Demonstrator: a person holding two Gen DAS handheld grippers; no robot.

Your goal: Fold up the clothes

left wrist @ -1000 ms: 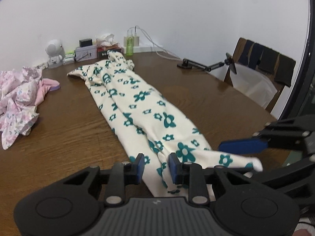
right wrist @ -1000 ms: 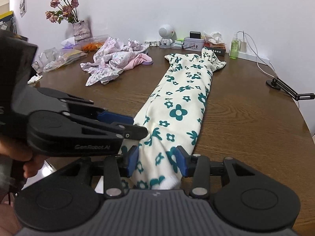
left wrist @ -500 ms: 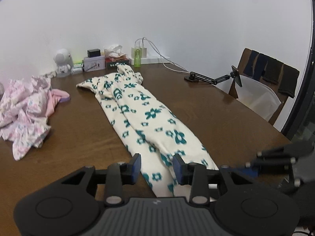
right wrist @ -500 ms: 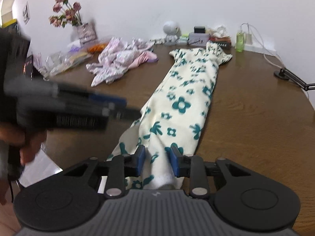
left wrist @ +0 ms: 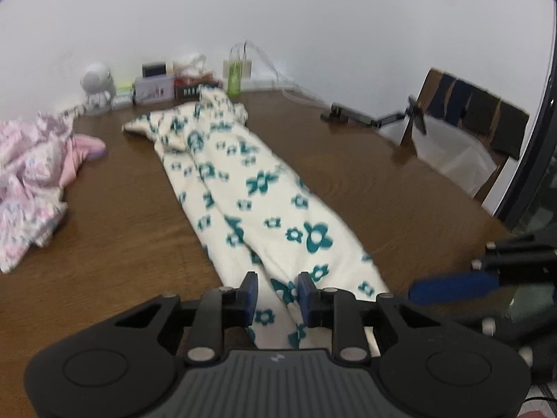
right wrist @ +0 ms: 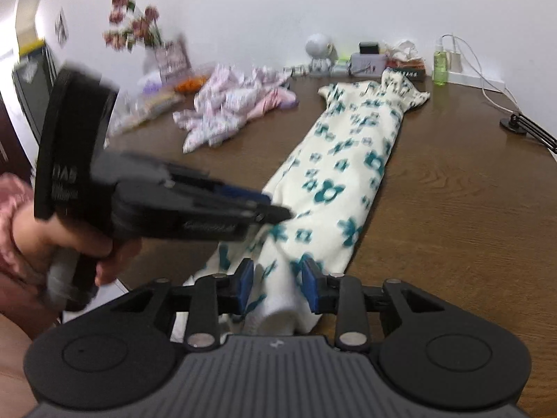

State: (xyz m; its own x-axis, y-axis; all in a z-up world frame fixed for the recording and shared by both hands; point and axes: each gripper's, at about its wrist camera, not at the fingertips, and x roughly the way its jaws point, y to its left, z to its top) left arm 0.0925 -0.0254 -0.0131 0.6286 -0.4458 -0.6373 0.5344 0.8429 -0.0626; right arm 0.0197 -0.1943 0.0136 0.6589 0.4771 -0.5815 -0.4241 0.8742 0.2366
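A brown wooden counter (left wrist: 365, 188) carries a long cream dress with teal flowers (left wrist: 250, 188), lying lengthwise, its near hem at both claws. The left claw (left wrist: 276, 294) is closing on the hem fabric; the right claw (right wrist: 276, 284) is opening, fabric bunched between its pads.

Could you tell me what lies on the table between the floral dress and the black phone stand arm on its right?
Only bare brown table separates the floral dress from the phone stand arm; the left wrist view shows this.

One cream floral garment (left wrist: 264, 205), one pink heap of clothes (left wrist: 31, 181), one green bottle (right wrist: 440, 64), one white toy robot (right wrist: 318, 54), two tongs (left wrist: 276, 296) (right wrist: 276, 284).
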